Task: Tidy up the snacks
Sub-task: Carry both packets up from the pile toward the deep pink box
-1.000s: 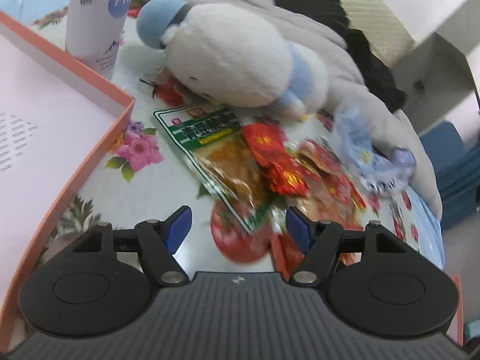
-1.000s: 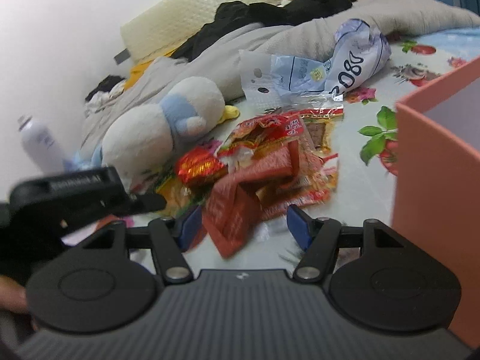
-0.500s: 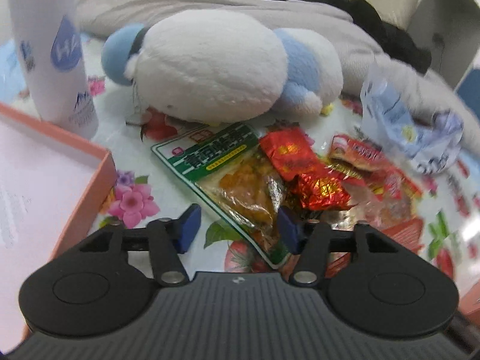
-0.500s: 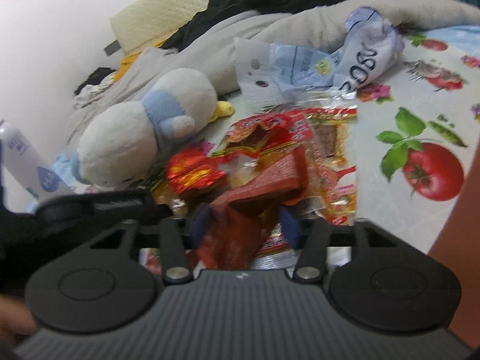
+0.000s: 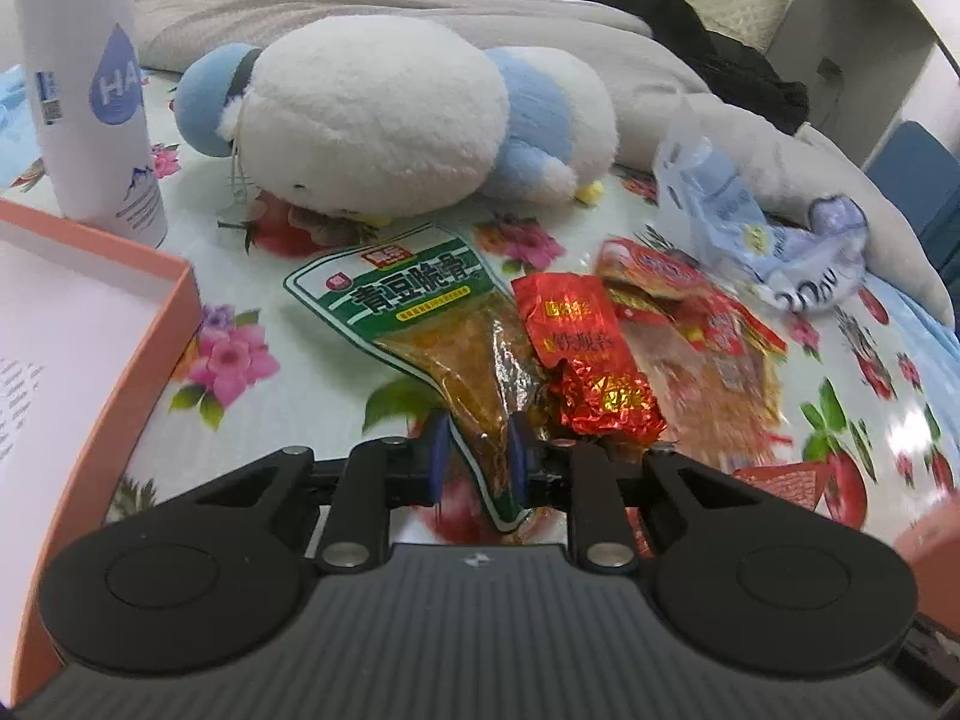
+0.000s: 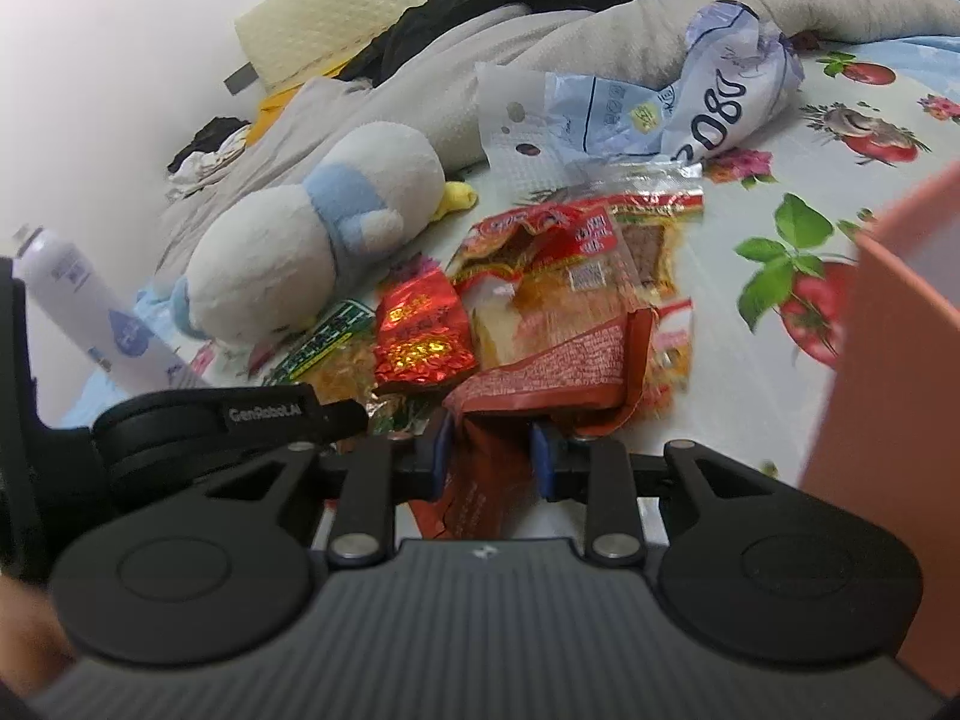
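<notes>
Your snacks lie heaped just in front of the white plush toy (image 5: 372,120): a green-labelled clear pouch (image 5: 420,324) flat nearest it, a crinkled red foil packet (image 5: 576,342) overlapping that, and a dull-red folded packet (image 6: 540,384) farthest away.

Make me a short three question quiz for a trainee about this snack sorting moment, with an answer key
1. True or false: the left gripper has its fingers closed around the green packet.
2. Which packet sits between the right gripper's fingers? A) blue-white bag B) dull red packet C) shiny red foil packet
3. Fill in: the white spray bottle stands beside the ____ box.

Key: 1 true; 2 B, the dull red packet; 3 orange, meaning the orange box.
</notes>
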